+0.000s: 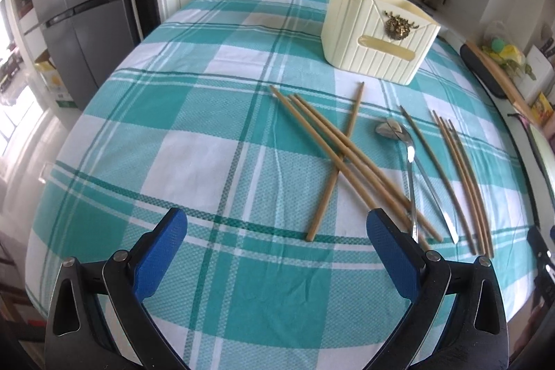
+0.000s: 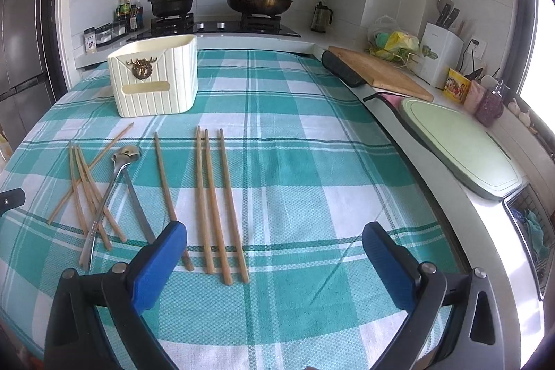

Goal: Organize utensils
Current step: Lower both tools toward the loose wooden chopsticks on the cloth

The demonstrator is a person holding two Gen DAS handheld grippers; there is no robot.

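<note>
A cream ribbed utensil holder (image 1: 376,33) (image 2: 156,80) with a brass emblem stands at the back of the teal checked tablecloth (image 1: 208,127) (image 2: 312,144). Several wooden chopsticks lie crossed in a pile (image 1: 347,158) (image 2: 86,189); three more lie side by side (image 1: 464,182) (image 2: 215,196). One single chopstick (image 2: 170,196) lies between them. A metal spoon (image 1: 409,162) (image 2: 114,182) and a flat metal utensil (image 1: 433,189) (image 2: 138,210) rest among them. My left gripper (image 1: 277,227) hangs open above the cloth, just short of the crossed pile. My right gripper (image 2: 274,238) is open near the ends of the three parallel chopsticks.
A stove with a red-lidded pot (image 2: 172,2) and a wok (image 2: 258,2) stands behind the table. A wooden board (image 2: 381,71), a green cutting board (image 2: 461,141) and a knife block (image 2: 440,51) line the right counter. A grey fridge (image 1: 79,6) is at left.
</note>
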